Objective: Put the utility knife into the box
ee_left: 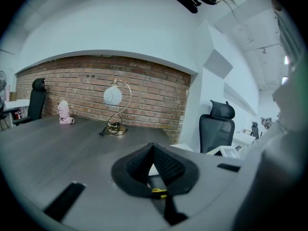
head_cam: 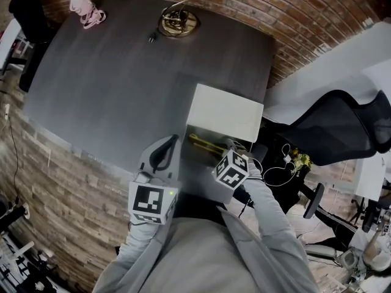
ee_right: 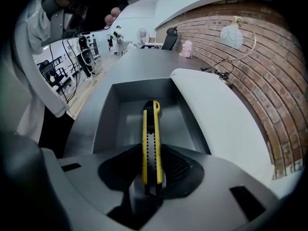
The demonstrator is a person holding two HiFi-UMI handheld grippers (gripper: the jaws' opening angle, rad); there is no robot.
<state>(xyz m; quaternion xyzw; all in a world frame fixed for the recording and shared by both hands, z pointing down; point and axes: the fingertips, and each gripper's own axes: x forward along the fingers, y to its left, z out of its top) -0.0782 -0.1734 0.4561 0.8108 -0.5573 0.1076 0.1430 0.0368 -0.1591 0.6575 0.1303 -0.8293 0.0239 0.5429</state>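
The yellow utility knife (ee_right: 151,143) is pinched between the jaws of the right gripper (ee_right: 153,174), its far end reaching over the open grey hollow of the box (ee_right: 126,110), whose white lid (ee_right: 219,117) is folded back beside it. The box sits at the near edge of the dark table (head_cam: 122,72). The left gripper (ee_left: 153,150) hovers just beside the box, clenched on nothing. A lamp (head_cam: 177,21) stands at the far edge.

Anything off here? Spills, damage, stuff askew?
Nothing stands out: the right gripper holds the knife over the open box, the left gripper is shut and empty, and the lamp stands upright.
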